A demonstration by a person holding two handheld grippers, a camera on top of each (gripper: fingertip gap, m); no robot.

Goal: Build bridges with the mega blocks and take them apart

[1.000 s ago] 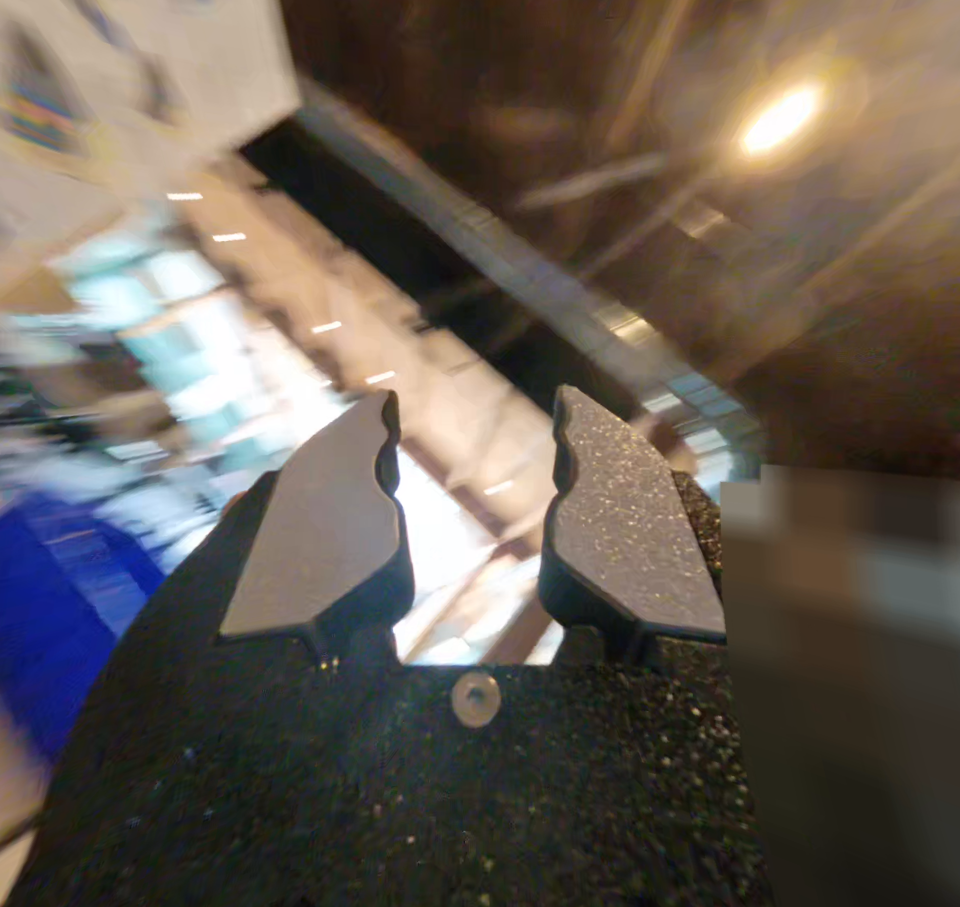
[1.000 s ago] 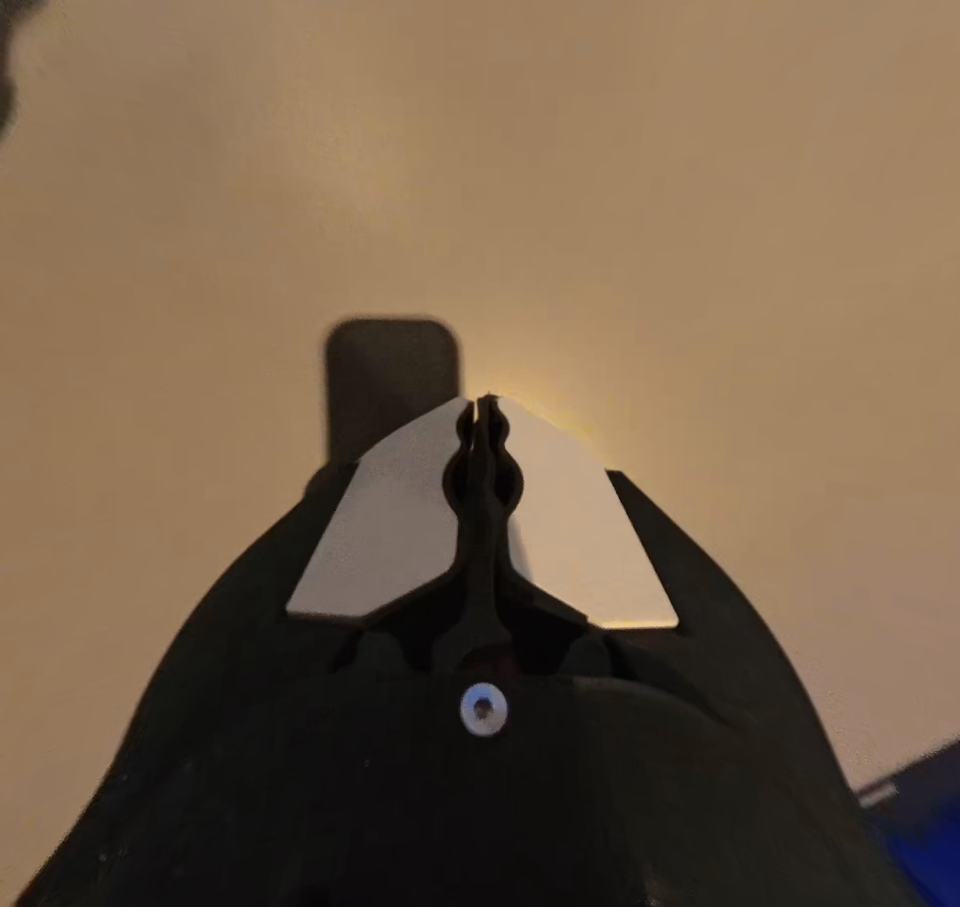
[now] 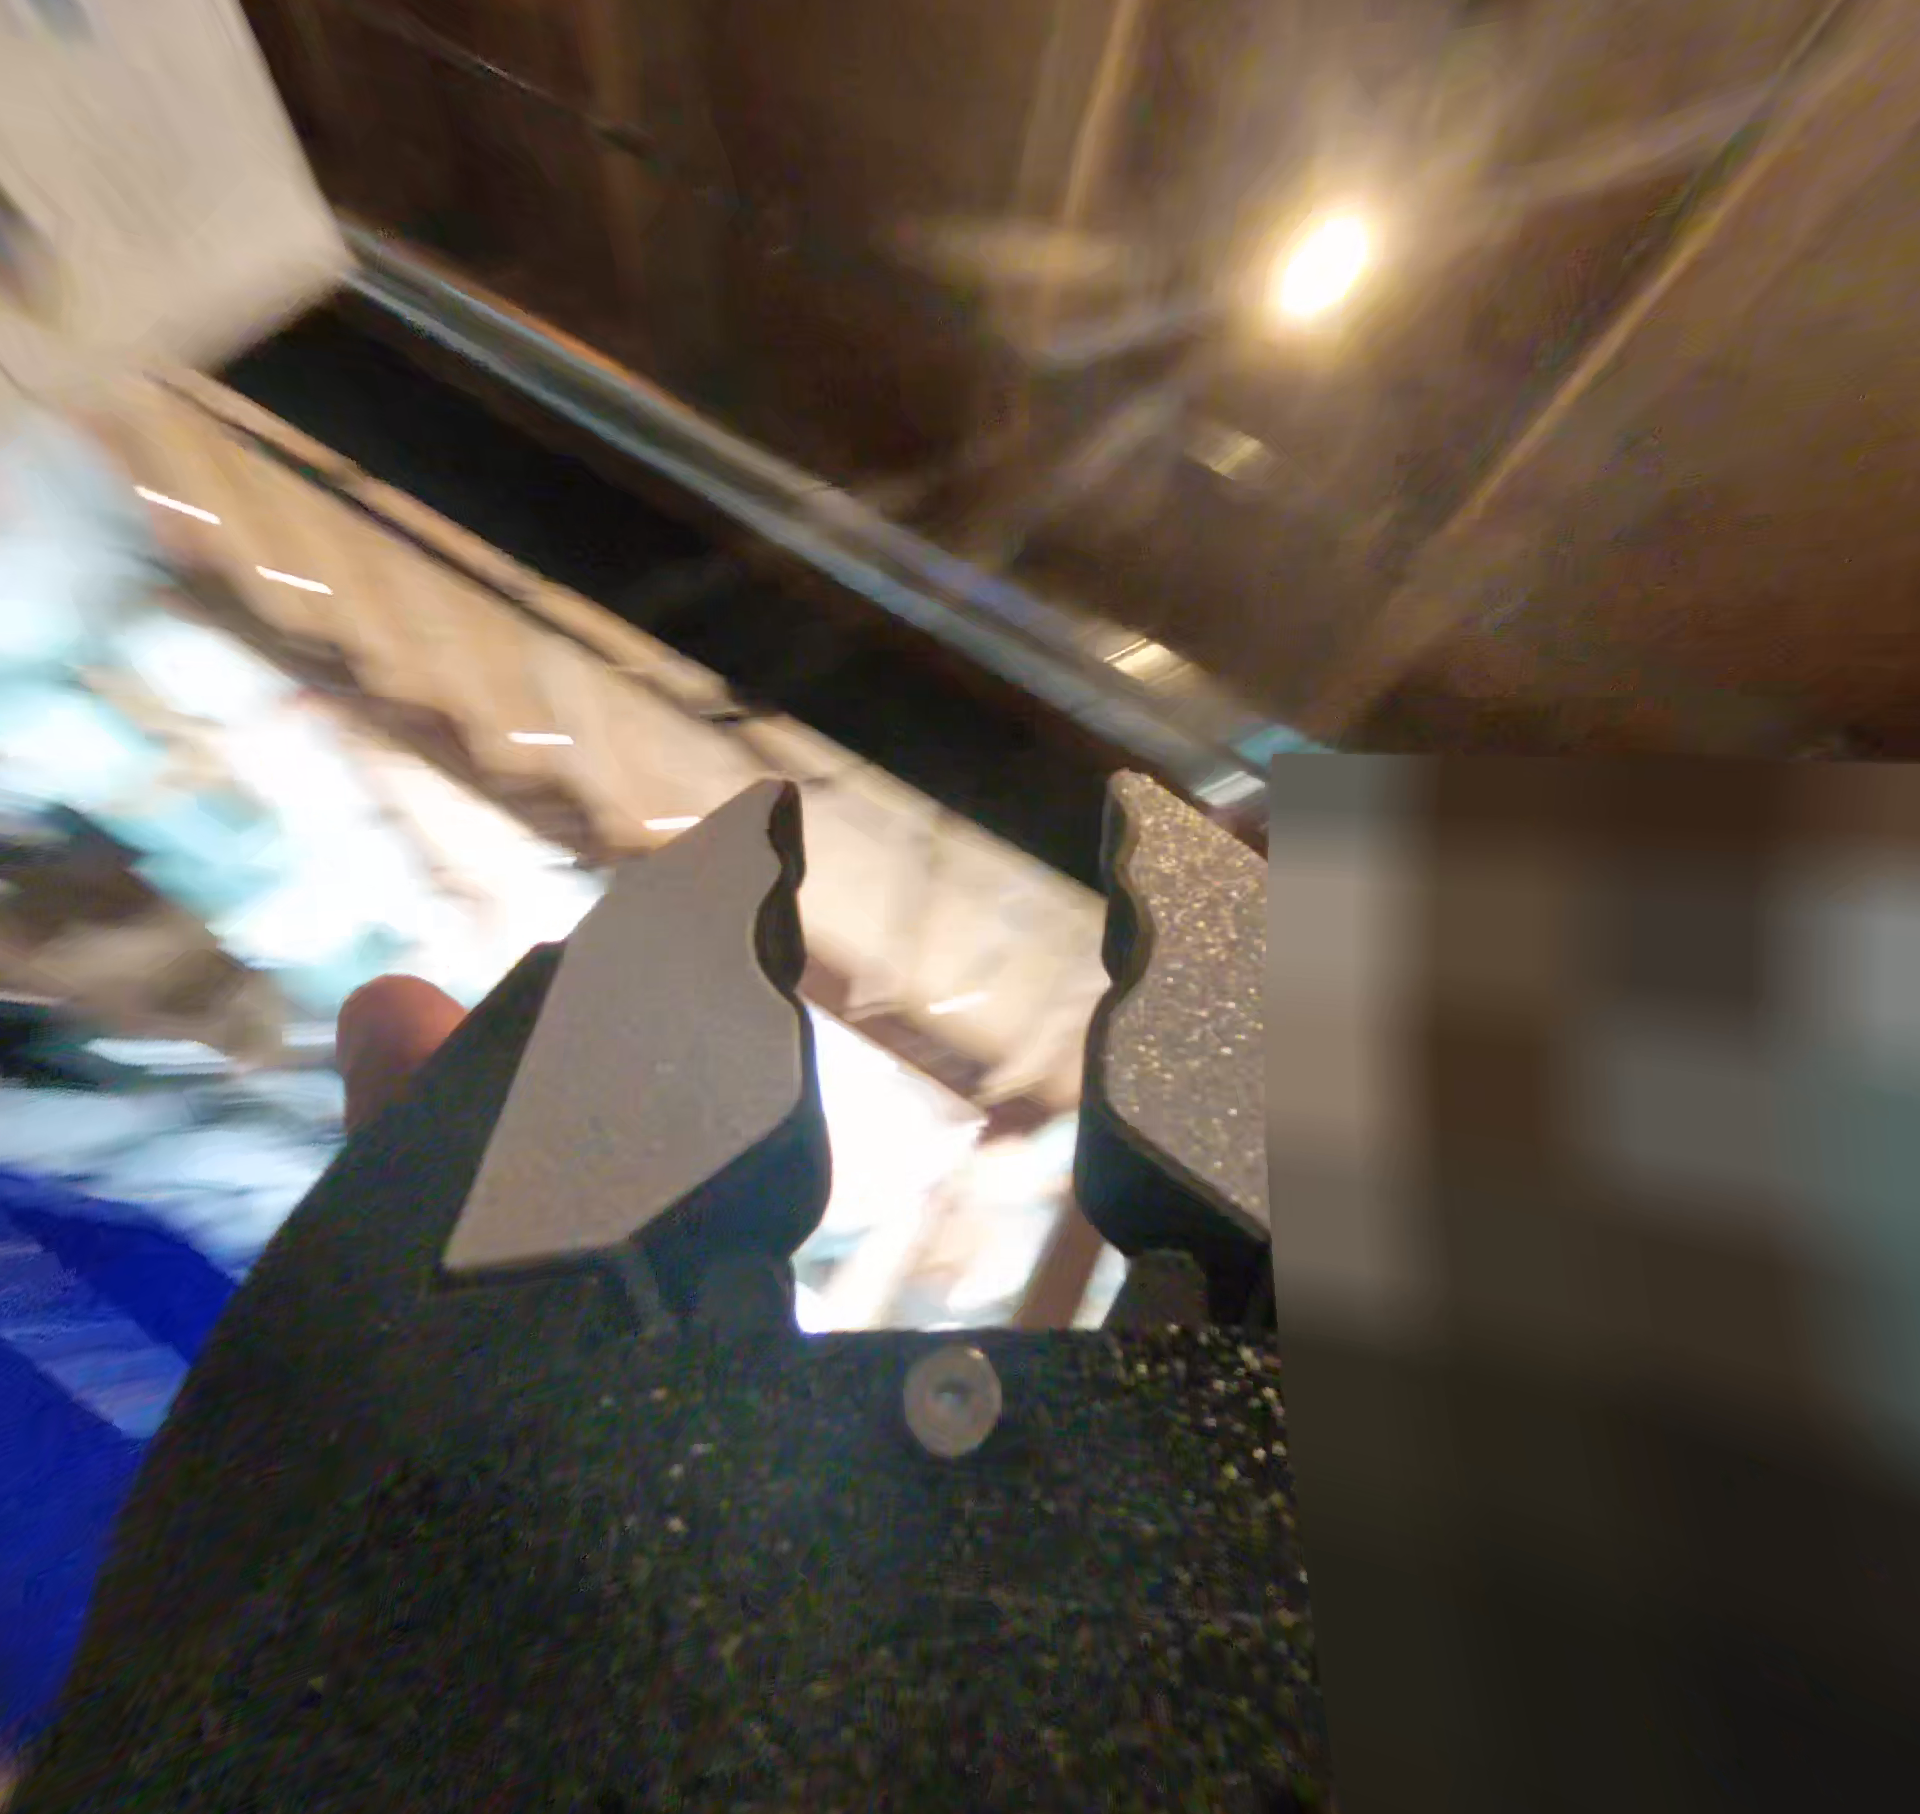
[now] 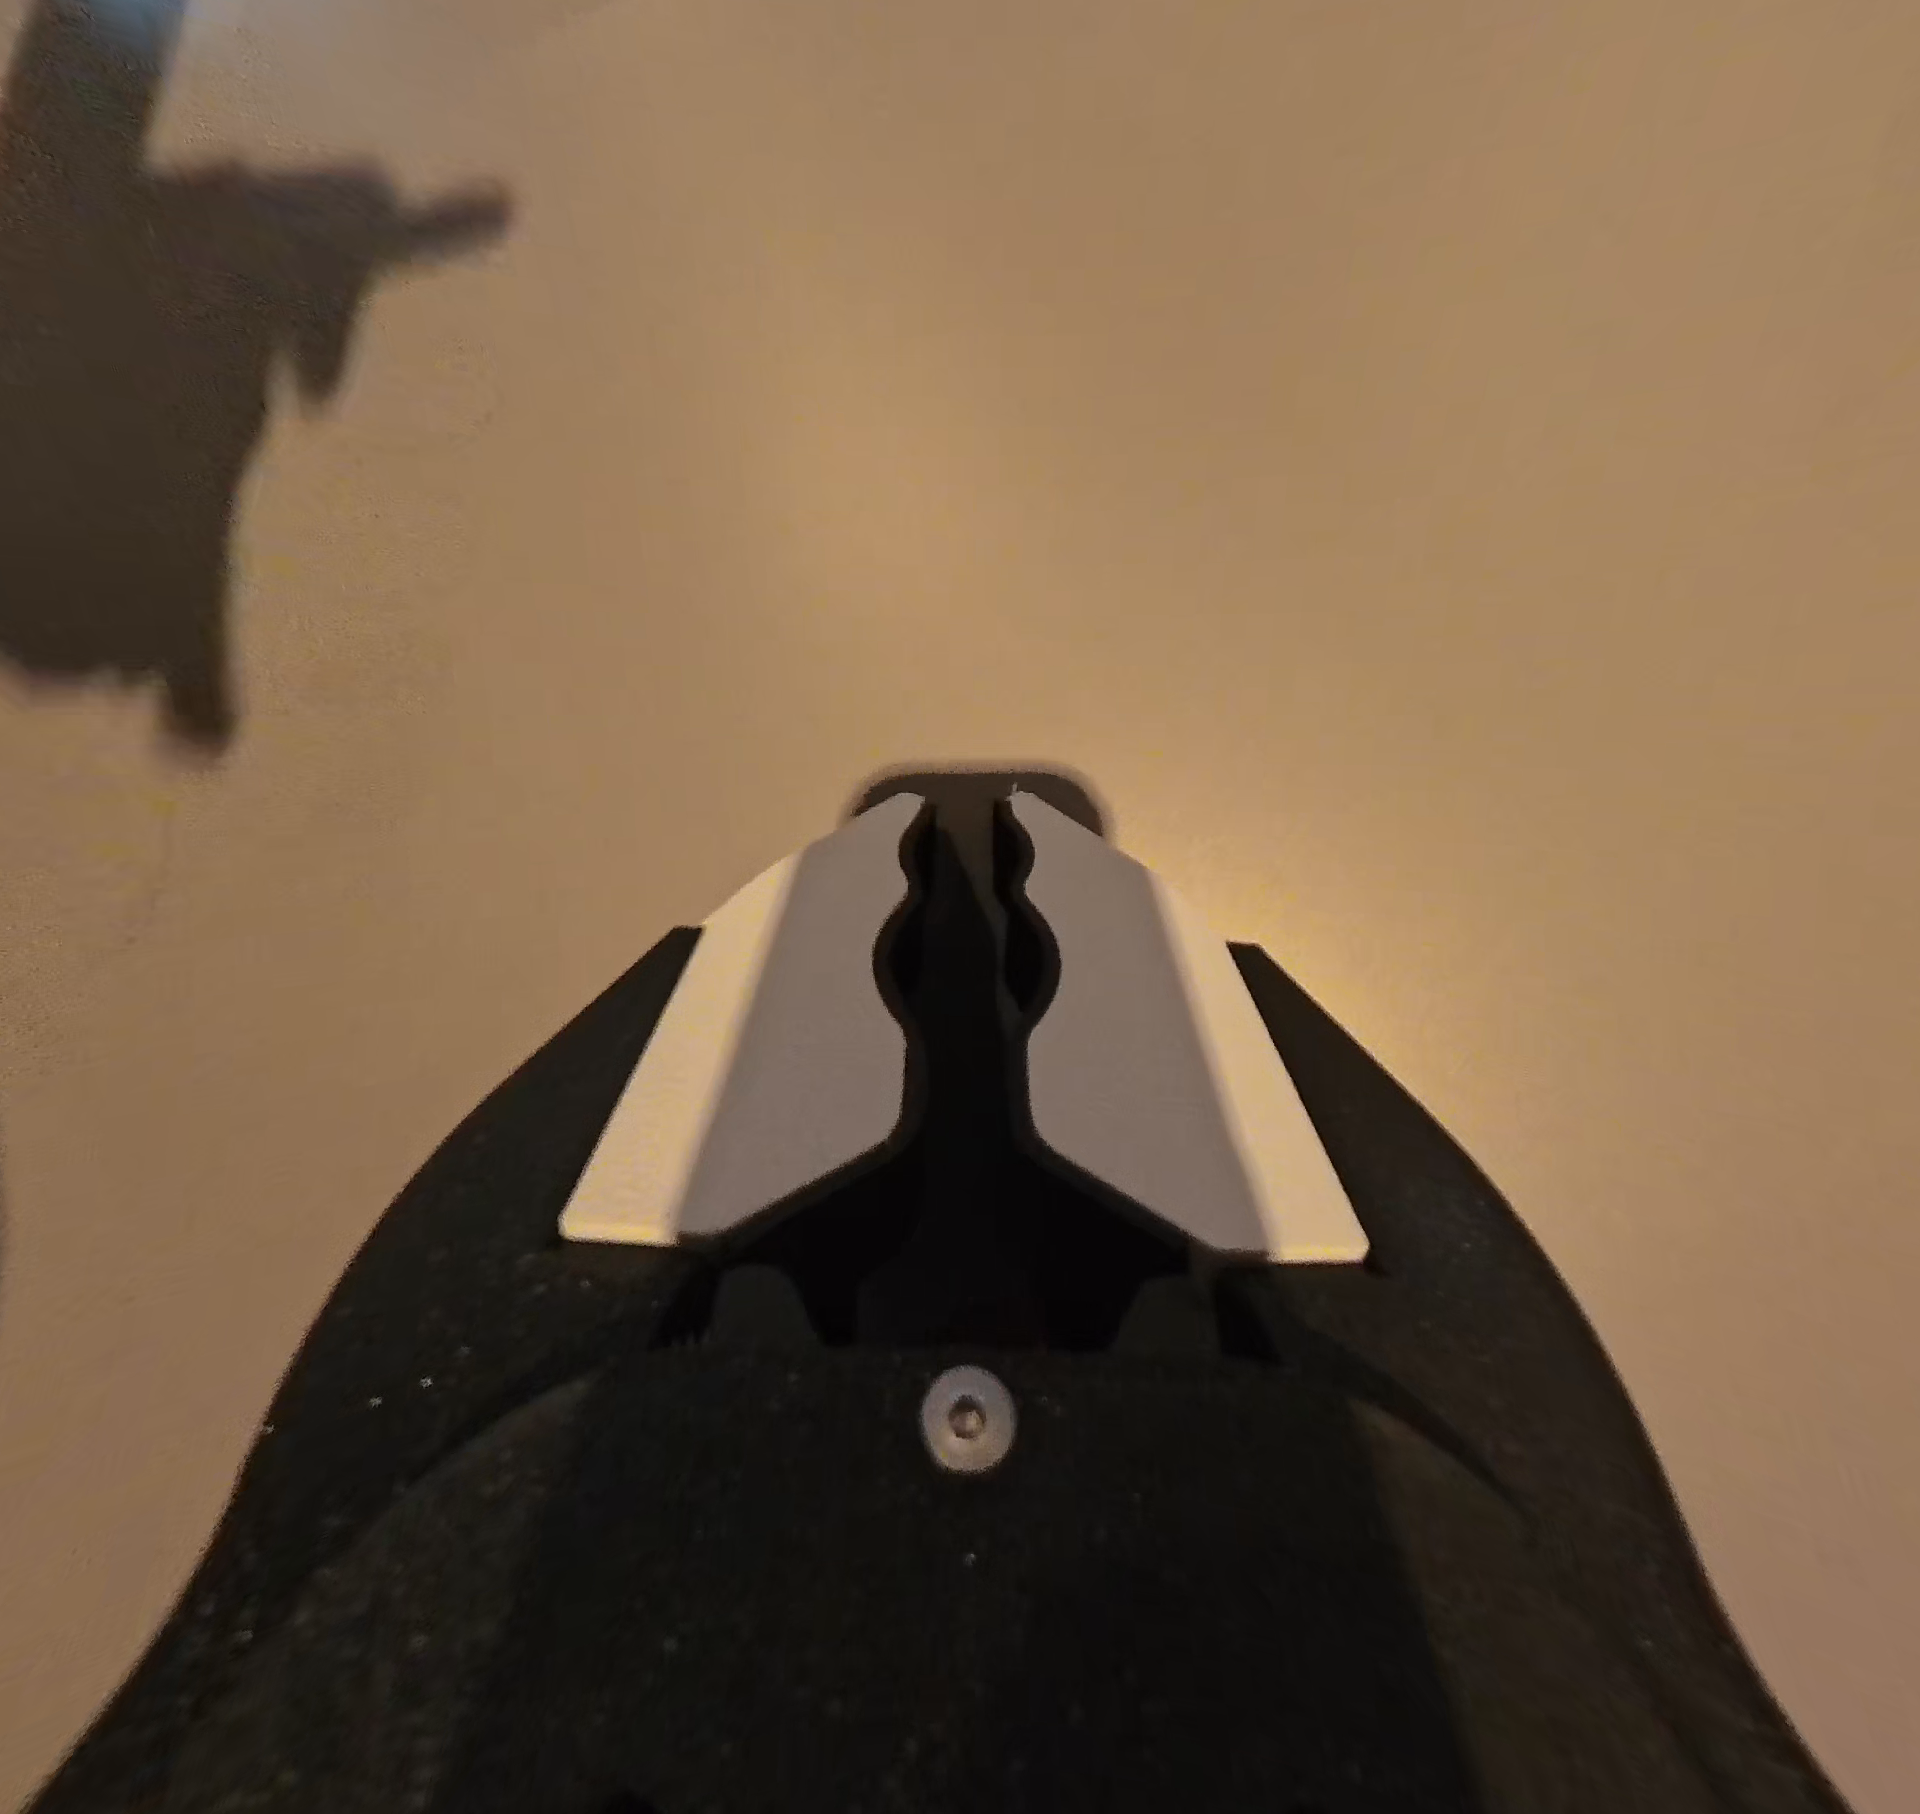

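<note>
No mega blocks show in either view. My left gripper (image 3: 951, 798) is open and empty, with a wide gap between its fingers. It points up into a blurred room. A person's fingertip (image 3: 390, 1026) shows beside its left finger. My right gripper (image 4: 966, 808) is empty, with its fingers only a narrow gap apart. Its tips are close to a plain tan surface (image 4: 1247, 414), and I cannot tell whether they touch it.
The left wrist view is motion-blurred: a white board (image 3: 125, 154) at top left, a bright lamp (image 3: 1320, 263), dark wood panels and a blue patch (image 3: 73, 1349) at lower left. A gripper-shaped shadow (image 4: 135, 434) lies on the tan surface.
My right gripper's fingers have parted from touching to a narrow gap, and a large shadow has come in at upper left. The left gripper has turned slightly and stays open.
</note>
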